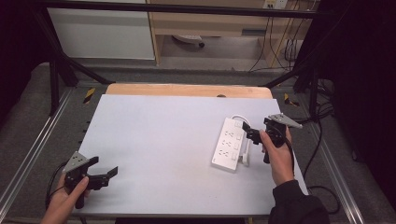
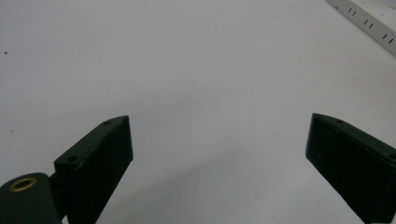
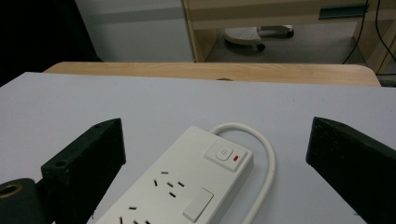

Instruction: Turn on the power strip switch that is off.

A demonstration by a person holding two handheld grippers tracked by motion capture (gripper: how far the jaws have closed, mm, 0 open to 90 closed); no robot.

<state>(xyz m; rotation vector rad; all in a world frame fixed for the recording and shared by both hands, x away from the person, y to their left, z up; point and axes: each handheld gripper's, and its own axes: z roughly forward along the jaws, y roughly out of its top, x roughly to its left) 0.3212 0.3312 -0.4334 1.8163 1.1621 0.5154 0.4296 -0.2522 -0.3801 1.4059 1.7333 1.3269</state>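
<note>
White power strip (image 1: 229, 144) seen lying flat at right side of surface (image 1: 154, 140) — right gripper (image 1: 246, 129) held just beside it, jaws wide, nothing gripped. Left gripper (image 1: 106, 173) held well apart at near left — jaws wide.

Smooth white plastic power strip (image 3: 187, 191) on a matt pale table (image 1: 154, 140); bare wood edging (image 1: 187, 89) at frame top.
</note>
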